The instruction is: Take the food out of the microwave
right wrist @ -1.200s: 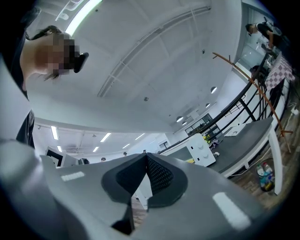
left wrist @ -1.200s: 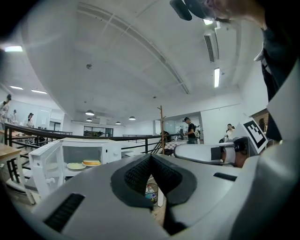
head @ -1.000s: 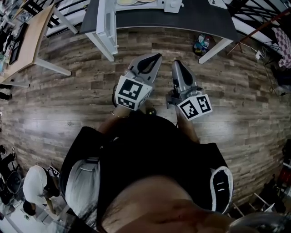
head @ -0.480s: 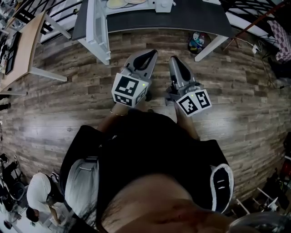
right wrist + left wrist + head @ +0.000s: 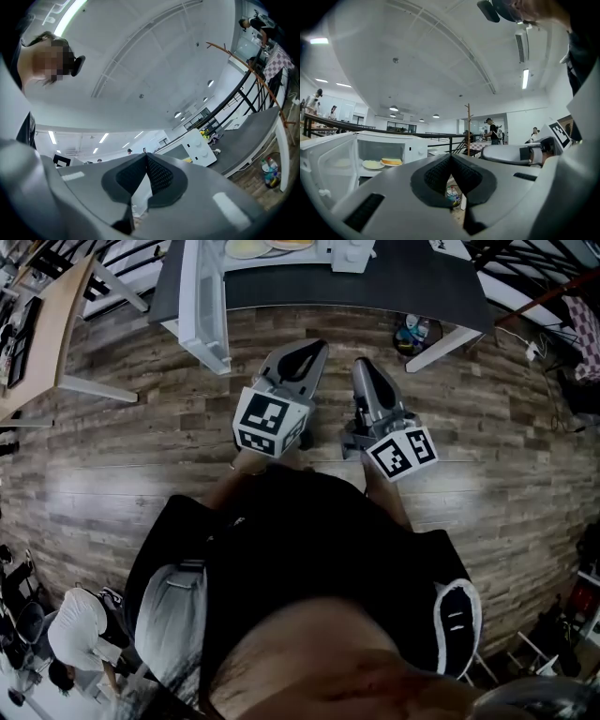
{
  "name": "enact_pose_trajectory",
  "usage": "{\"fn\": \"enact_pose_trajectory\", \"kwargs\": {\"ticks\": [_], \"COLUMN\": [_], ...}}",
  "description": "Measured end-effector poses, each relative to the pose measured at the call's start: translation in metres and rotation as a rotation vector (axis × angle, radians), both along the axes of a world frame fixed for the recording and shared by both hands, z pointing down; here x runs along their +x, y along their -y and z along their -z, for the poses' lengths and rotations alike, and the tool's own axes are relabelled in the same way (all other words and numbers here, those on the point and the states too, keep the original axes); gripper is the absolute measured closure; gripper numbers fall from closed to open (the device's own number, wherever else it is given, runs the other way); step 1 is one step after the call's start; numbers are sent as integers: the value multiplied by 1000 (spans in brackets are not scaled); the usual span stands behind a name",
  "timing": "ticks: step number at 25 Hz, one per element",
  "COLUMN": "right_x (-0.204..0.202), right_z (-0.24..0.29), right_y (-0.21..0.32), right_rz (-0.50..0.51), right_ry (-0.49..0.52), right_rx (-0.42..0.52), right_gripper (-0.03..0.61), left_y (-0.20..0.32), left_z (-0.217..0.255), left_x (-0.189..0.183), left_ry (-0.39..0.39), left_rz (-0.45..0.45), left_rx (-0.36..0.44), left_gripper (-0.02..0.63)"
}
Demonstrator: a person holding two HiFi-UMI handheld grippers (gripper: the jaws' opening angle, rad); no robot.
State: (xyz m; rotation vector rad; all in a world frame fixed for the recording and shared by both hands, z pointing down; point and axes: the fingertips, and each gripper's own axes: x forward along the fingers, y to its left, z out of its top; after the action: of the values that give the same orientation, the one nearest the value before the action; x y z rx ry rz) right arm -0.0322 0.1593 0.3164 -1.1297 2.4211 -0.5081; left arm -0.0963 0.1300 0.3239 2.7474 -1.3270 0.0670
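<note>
On the dark grey bench (image 5: pixel 412 277) ahead, the white box microwave (image 5: pixel 416 149) stands door open, the yellow food on round plates (image 5: pixel 391 161) untouched inside. The left tongs (image 5: pixel 314 351) and right tongs (image 5: pixel 364 368) are pinched together, empty; everything remains to do.

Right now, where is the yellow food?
The food sits inside the open microwave, low at the left of the left gripper view, beside a pale plate.
</note>
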Motion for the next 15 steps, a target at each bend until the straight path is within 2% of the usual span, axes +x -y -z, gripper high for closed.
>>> {"fn": "enact_pose_trajectory", "kwargs": {"ticks": [15], "right_x": [-23], "right_z": [-11], "right_y": [75], "right_rz": [39], "right_ry": [-36], "right_rx": [0], "right_gripper": [578], "left_y": [71], "left_z": [-9], "left_x": [-8], "left_ry": [-10], "left_rz": [-11], "left_rx": [8], "left_gripper": [607]}}
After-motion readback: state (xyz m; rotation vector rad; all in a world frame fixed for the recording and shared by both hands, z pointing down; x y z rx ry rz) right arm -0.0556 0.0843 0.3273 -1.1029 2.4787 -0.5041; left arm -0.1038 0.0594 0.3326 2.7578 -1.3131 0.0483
